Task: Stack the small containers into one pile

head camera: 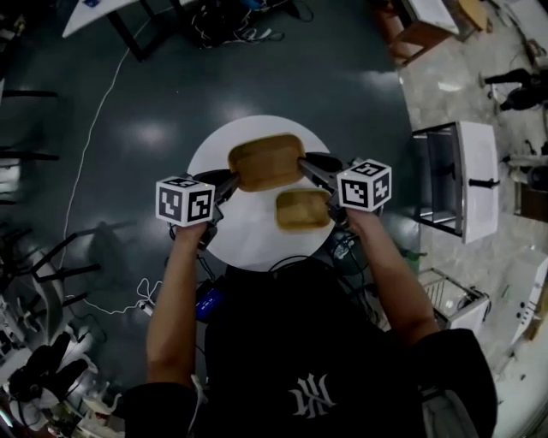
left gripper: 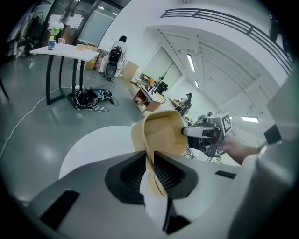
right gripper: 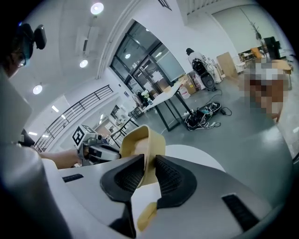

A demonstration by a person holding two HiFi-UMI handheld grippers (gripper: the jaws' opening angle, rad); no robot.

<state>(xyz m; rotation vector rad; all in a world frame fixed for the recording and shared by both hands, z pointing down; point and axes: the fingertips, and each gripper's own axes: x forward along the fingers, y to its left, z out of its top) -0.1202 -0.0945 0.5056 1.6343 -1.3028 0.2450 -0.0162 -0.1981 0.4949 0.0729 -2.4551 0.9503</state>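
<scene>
Two grippers held at arm's length share one load. The left gripper [head camera: 229,183] is clamped on the nine o'clock rim of a tan container [head camera: 265,161], and the right gripper [head camera: 306,165] is clamped on its three o'clock rim. The container is held open side up over a round white table [head camera: 248,244]. A smaller tan container [head camera: 301,210] sits on the tabletop at five o'clock from the first, just beside the right gripper. Beyond, at twelve o'clock, cables [head camera: 231,21] lie tangled on the dark floor [head camera: 154,85].
</scene>
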